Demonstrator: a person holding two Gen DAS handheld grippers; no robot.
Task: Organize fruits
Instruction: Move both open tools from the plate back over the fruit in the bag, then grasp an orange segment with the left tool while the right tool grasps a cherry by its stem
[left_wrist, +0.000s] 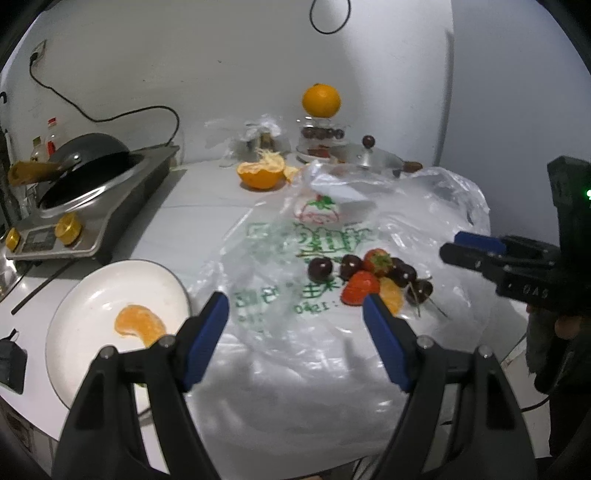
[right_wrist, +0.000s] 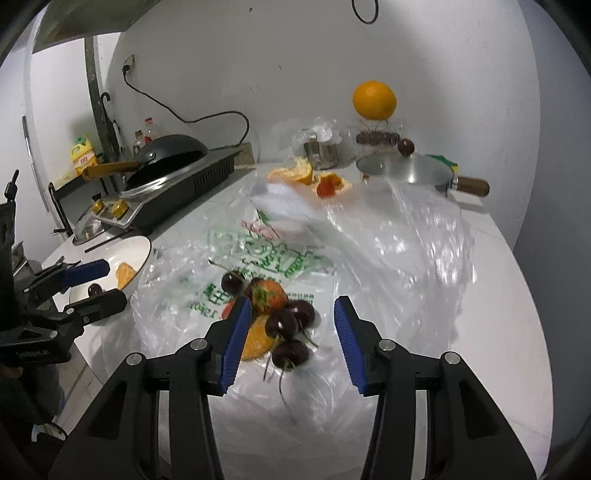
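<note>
A pile of fruit lies on a clear plastic bag (left_wrist: 295, 332): dark cherries (left_wrist: 320, 268), two strawberries (left_wrist: 360, 288) and an orange segment (left_wrist: 392, 295). The right wrist view shows the same cherries (right_wrist: 282, 325), a strawberry (right_wrist: 269, 295) and the segment (right_wrist: 255, 343). A white plate (left_wrist: 88, 295) at the left holds an orange segment (left_wrist: 140, 325) and, in the right wrist view, a cherry (right_wrist: 95, 290). My left gripper (left_wrist: 295, 314) is open and empty, between plate and pile. My right gripper (right_wrist: 291, 321) is open, its jaws on either side of the pile.
An induction cooker with a black wok (left_wrist: 88, 173) stands at the back left. A peeled orange half (left_wrist: 260, 171), a whole orange on a clear box (left_wrist: 320, 99), a lidded pan (left_wrist: 365, 157) and bagged items stand at the back. The counter edge runs along the right.
</note>
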